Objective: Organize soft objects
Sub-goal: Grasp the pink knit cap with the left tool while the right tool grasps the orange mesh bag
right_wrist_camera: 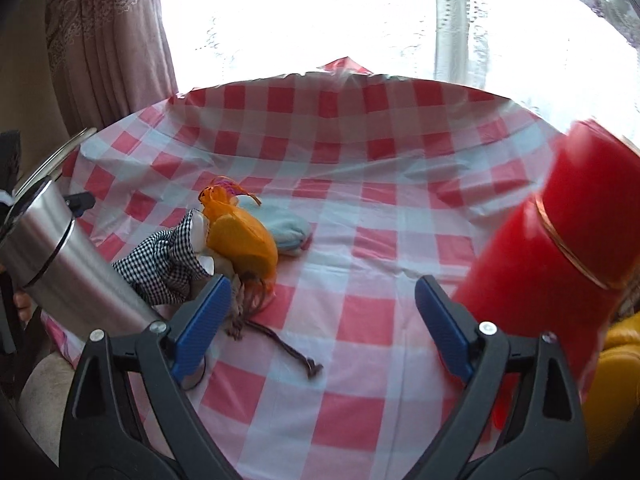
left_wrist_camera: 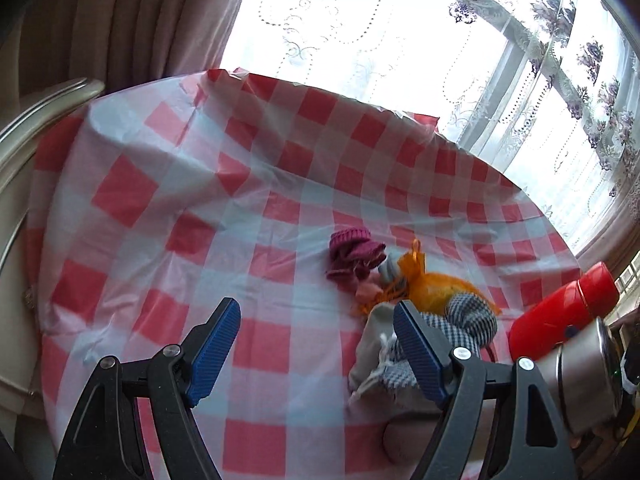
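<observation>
A small heap of soft things lies on the red-and-white checked tablecloth [left_wrist_camera: 168, 200]. It holds a magenta knit piece [left_wrist_camera: 352, 254], an orange mesh pouch [left_wrist_camera: 432, 286] [right_wrist_camera: 240, 236], a black-and-white checked cloth [left_wrist_camera: 468, 320] [right_wrist_camera: 168, 264], a beige drawstring bag [left_wrist_camera: 376, 344] and a light blue sock [right_wrist_camera: 288, 230]. My left gripper [left_wrist_camera: 316, 344] is open and empty, just left of the heap, its right finger over the beige bag. My right gripper [right_wrist_camera: 320, 320] is open and empty, to the right of the heap.
A red bottle [left_wrist_camera: 564, 312] [right_wrist_camera: 560, 248] stands right of the heap. A steel tumbler [left_wrist_camera: 576, 380] [right_wrist_camera: 68, 260] stands at the table's near edge. A brown cord [right_wrist_camera: 288, 348] trails from the heap. A chair back [left_wrist_camera: 36, 120] is at the left; curtains and a window lie behind.
</observation>
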Motion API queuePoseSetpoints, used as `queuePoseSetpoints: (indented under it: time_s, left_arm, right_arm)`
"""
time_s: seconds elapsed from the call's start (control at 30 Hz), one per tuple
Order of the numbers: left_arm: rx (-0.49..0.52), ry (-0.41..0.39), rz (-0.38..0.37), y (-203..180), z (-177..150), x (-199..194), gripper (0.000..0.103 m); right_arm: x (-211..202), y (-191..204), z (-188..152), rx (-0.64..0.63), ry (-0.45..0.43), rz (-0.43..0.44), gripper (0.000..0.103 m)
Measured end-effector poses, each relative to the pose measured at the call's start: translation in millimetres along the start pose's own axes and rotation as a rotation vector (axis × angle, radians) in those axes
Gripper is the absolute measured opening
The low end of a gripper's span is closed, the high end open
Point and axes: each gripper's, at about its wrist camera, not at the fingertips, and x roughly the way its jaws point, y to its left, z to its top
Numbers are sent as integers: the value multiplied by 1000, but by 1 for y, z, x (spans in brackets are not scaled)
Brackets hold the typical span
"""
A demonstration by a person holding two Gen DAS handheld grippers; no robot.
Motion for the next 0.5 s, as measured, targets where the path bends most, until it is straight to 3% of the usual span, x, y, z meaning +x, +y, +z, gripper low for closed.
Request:
queuePoseSetpoints:
  time_s: [0.27,0.5]
  left_arm:
    - [13,22,-60,-12,37,63,80]
    - [-7,107,-127,-20,57,125,80]
  right_arm:
    - [51,9,15,-111,42,98,84]
    - [88,20,24,-165,95,177,80]
